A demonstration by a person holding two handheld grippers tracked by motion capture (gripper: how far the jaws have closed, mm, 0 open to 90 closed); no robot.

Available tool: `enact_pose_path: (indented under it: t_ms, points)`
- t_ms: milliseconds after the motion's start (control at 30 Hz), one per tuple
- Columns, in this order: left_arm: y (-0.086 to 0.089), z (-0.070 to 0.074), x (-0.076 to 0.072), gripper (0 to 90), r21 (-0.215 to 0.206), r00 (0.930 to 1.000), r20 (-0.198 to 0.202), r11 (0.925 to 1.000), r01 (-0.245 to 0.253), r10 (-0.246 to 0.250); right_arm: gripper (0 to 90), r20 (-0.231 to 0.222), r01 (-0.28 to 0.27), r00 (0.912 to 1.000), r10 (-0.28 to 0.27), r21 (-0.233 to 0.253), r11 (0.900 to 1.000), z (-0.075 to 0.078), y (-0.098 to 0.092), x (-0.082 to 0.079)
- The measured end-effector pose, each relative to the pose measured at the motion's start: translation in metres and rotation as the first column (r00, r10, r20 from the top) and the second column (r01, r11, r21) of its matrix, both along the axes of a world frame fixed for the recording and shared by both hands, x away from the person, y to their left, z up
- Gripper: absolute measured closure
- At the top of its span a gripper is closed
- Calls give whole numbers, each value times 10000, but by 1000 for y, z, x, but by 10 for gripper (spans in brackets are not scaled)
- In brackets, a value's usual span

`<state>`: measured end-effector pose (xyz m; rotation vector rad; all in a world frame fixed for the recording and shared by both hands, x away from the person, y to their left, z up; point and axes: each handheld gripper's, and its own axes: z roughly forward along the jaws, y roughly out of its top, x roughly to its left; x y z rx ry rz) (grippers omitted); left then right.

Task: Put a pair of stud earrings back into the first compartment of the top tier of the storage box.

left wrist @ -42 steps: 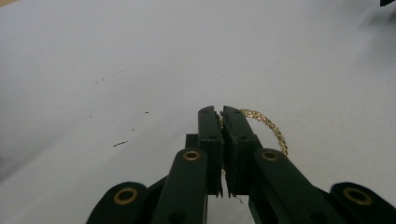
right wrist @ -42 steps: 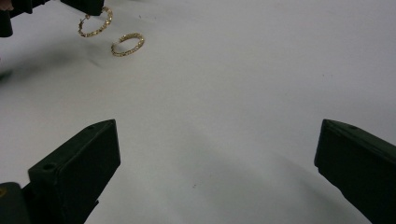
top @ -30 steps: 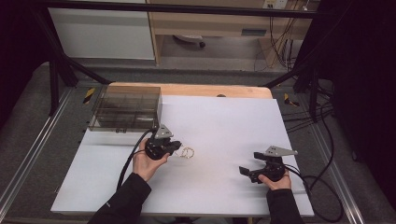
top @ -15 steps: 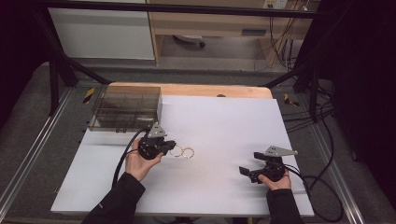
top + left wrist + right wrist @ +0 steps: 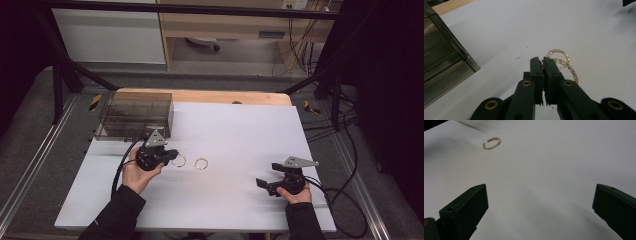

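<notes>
Rings of gold chain are the work in hand, though we list the scene from its biggest piece down. Our white table (image 5: 235, 200) carries everything. A smoky clear box (image 5: 134, 115) with compartments stands beyond the left tongs (image 5: 171, 154); in the left gripper view its corner (image 5: 461, 57) sits off to the left of those jaws. The right tongs (image 5: 261, 185) rest near the table's near edge, well apart from the left pair, their black jaws spread wide and holding nothing, bare white surface between them (image 5: 539, 205).

The left tongs are clenched, jaws pressed together (image 5: 542, 65) with the near ring (image 5: 566, 68) caught at their tips; we cannot tell how firmly it is pinched or whether it is off the table. In the high view that ring (image 5: 178, 160) lies right at the jaw tips. The far ring (image 5: 201, 163) lies flat just past it, on the side toward the right tongs; from the left gripper it shows just beyond the near one (image 5: 557, 53), the two overlapping in that view. From the right tongs it sits well ahead, up and to the left (image 5: 491, 142).
</notes>
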<state>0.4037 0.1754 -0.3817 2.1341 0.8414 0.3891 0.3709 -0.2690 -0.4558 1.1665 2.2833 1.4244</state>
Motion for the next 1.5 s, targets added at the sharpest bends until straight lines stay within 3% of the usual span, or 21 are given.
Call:
enact_pose_path:
  t_ms: [1500]
  points:
    - [65,18,-2,865,4,9948,101,9949,-1009,1009,7,-27,16,10000,-16,-6,10000,0,0,0]
